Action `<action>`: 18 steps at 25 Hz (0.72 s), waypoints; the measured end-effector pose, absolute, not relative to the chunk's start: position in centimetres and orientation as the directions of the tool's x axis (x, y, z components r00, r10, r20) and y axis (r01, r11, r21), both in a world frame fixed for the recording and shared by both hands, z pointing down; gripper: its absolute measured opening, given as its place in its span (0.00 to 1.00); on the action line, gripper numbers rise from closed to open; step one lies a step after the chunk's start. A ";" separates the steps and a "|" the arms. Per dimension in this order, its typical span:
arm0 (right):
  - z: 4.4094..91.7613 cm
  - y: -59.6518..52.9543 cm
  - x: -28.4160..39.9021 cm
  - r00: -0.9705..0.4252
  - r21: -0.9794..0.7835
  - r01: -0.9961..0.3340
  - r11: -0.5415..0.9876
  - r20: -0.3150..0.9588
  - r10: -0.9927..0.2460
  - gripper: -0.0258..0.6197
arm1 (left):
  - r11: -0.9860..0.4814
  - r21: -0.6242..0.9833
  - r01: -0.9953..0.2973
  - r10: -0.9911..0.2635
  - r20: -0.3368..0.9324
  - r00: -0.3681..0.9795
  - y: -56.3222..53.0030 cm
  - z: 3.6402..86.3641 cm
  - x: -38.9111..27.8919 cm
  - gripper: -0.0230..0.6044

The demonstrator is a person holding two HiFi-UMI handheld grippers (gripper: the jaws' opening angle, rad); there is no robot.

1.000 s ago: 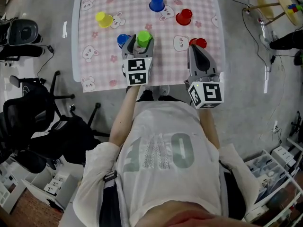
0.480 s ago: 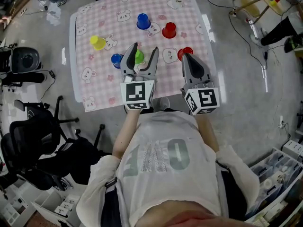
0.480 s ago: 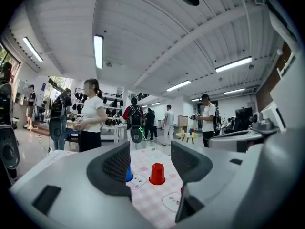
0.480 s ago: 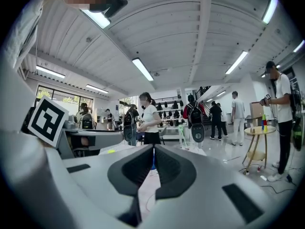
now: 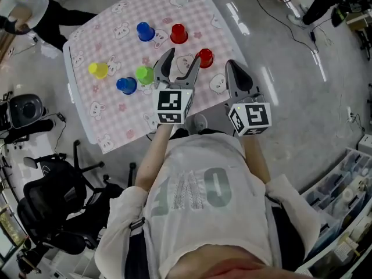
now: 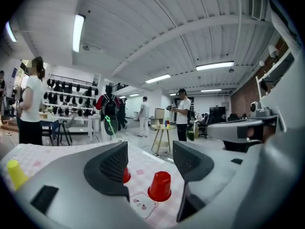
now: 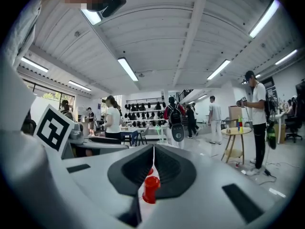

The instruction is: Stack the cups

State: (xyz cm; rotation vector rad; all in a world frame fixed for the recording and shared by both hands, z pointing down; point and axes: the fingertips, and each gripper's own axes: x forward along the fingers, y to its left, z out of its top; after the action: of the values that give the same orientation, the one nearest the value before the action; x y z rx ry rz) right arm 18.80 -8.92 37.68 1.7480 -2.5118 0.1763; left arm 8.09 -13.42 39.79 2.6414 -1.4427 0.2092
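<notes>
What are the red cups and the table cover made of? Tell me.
Red cups: likely moulded plastic, glossy; uniform colour with soft highlights.
Table cover: thin cloth or vinyl, fairly matt, printed pink check with cartoon animals; which of the two is unclear.

A pink checked table [image 5: 113, 127] printed with bears lies under my left claw [image 5: 180, 61]. Behind it to the left sits a black office chair [image 5: 52, 207]; well ahead stands a small round stand [image 6: 162, 127].

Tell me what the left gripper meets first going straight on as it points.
Likely the nearer inverted red plastic cup, seen between the left gripper's jaws, which have just been opening and hold nothing; depth is unclear.
</notes>
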 end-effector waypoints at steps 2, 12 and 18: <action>38.1 -8.5 20.4 -0.304 -0.051 -0.953 0.300 0.138 -0.943 0.09 | -0.585 0.058 -0.809 -0.781 0.226 0.582 -14.1 41.7 10.5 0.48; 39.4 -6.6 26.0 -0.169 -0.059 -0.985 0.160 0.202 -0.965 0.09 | -0.603 0.067 -0.795 -0.693 0.449 0.564 -16.0 50.7 15.1 0.49; 39.4 -6.9 26.6 -0.167 -0.063 -0.986 0.157 0.210 -0.963 0.09 | -0.599 0.039 -0.800 -0.686 0.490 0.537 -16.6 52.6 15.0 0.48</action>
State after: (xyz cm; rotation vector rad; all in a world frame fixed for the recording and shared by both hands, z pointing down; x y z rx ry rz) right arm 26.63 -6.94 39.43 1.9451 -2.2946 0.2800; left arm 15.00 -16.63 52.55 2.5187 -1.2453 0.6338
